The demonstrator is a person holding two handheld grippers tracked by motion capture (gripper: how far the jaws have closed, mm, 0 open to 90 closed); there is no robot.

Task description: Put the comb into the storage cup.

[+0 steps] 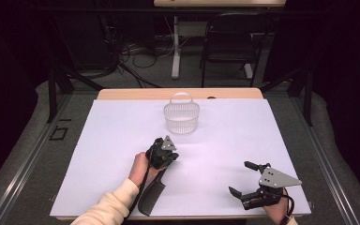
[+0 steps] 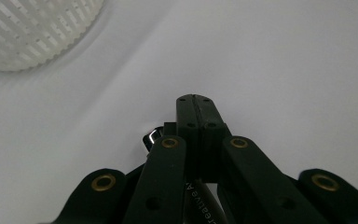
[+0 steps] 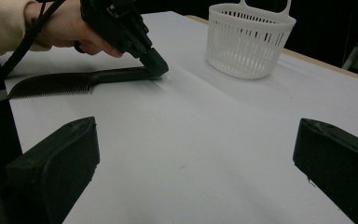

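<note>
— Gripping the comb [image 3: 70, 82] by its handle end, the left gripper [image 1: 165, 154] is seen pressed low to the white-covered bench [image 1: 225, 136]. Its jaws are closed tight on the handle tip, and the comb lies flat on the sheet.

— And the right gripper [image 1: 242, 179]?

— It is held apart at the near right corner, jaws spread wide with nothing between them, apparently kept clear while the comb is handled.

— Why is the comb taken at that end?

— The handle is the plain, solid part; the toothed part is left free. It is judged that a grip there lets the comb be lifted and swung toward the basket [image 1: 182, 117].

— Which way is it pointed?

— In the high view the long axis is run from the near edge of the bench up and slightly right: toothed end toward the person, handle end toward the basket. In the right gripper view the teeth are faced down and to that view's left.

— Where is the basket?

— Upright near the far edge, well apart from the comb, nothing seen inside it.
</note>
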